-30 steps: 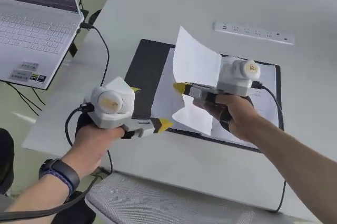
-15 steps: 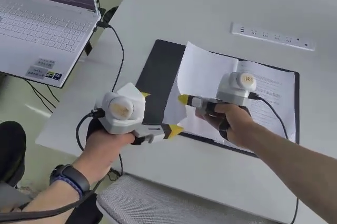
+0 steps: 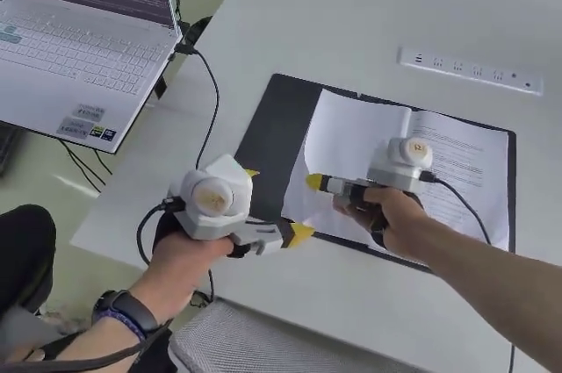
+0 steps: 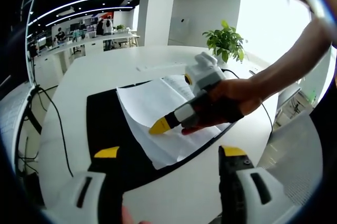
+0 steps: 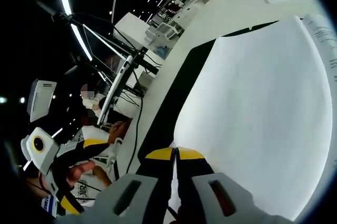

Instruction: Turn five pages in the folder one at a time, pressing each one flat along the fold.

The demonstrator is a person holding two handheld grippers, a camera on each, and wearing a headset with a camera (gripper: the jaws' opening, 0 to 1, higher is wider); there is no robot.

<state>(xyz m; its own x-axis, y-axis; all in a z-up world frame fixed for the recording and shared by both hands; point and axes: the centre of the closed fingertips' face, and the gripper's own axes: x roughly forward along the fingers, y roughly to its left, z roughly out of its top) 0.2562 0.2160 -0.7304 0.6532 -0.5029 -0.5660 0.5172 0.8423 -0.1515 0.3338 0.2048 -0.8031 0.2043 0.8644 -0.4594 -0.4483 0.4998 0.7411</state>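
The folder (image 3: 274, 127) lies open on the bench (image 3: 351, 22), long axis left to right, fold pointing away. The right tongs (image 3: 313, 182) clench the free edge of a bowed page (image 3: 351, 140) over its left half; the left tongs (image 3: 299, 233) gape by its near corner. The head view adds a laptop (image 3: 79, 48), the left gripper view a plant (image 4: 225, 42).

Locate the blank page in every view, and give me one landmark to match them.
Head view: the page sits at centre.
Left gripper view: page at centre, slightly left.
Right gripper view: page across the right half.
Shared landmark: the black folder cover, bordering the page's left edge.
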